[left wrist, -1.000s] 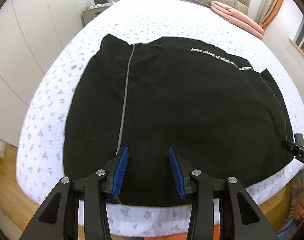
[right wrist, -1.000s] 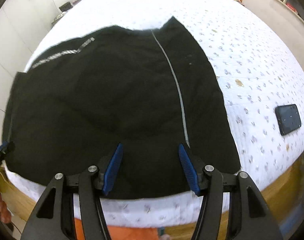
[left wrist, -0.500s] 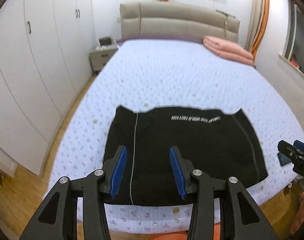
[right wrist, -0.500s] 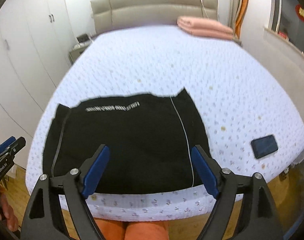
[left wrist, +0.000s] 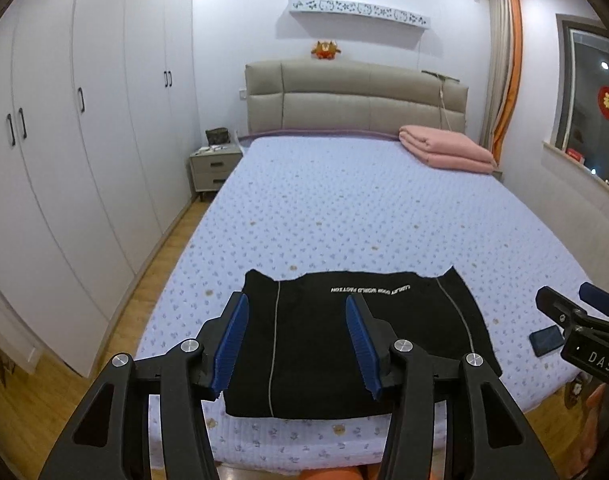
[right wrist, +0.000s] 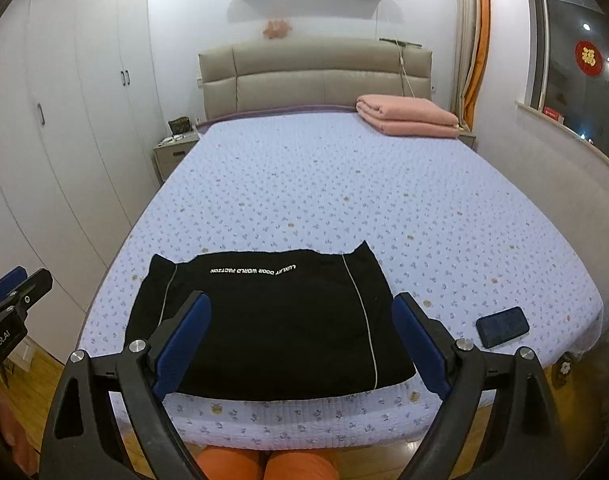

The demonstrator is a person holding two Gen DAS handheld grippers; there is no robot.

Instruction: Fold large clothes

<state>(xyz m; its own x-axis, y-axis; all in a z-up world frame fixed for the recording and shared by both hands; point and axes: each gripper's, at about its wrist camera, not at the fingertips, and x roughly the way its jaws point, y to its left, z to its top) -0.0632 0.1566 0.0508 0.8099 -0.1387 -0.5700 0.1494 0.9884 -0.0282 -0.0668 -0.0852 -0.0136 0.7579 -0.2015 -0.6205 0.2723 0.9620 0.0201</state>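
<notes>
At the near edge of the bed [left wrist: 344,208], the black garment [right wrist: 272,320] is laid flat as a folded rectangle, its printed lettering towards the headboard and its front edge close to the mattress edge. Both tools are held above it and clear of the cloth. The jaws of the left gripper [left wrist: 298,346] are seen about half apart and opening, with nothing between them; those of the right gripper [right wrist: 300,346] are spread wide and opening, likewise empty. A fold is judged complete, and a further fold or a smoothing pass may be called for, which would need both tools lowered onto matching edges of the cloth. No containers are seen; a phone [right wrist: 502,326] lies just beside the garment, and a folded pink blanket [left wrist: 444,152] sits well apart by the headboard.
</notes>
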